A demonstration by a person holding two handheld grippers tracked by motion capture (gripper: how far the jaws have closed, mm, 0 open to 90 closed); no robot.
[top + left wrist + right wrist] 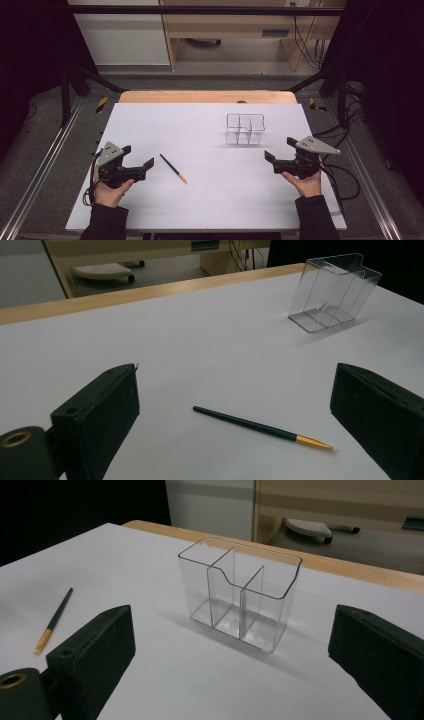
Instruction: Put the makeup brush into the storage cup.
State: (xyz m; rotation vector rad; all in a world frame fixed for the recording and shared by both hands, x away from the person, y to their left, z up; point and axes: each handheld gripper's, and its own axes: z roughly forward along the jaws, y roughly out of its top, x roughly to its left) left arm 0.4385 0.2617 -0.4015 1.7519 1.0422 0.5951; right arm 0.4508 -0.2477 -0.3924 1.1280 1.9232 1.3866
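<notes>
Held low over the near-left part of the white-covered table (200, 200): left gripper (137, 156), jaws spread wide and empty, resting in the person's left hand (111, 187). Seen just ahead of those jaws in the left gripper view: slim dark brush with a gold ferrule and pale tip (262, 428), lying flat on the white surface, clear of both jaws. Placed in the high view just right of the left gripper, slanting down to the right. Held at the table's right side: right gripper (280, 150), jaws likewise spread and empty, in the right hand (306, 182). Standing upright farther back, toward the right: clear plastic organiser box with inner dividers (240, 595), well apart from the brush and untouched.
</notes>
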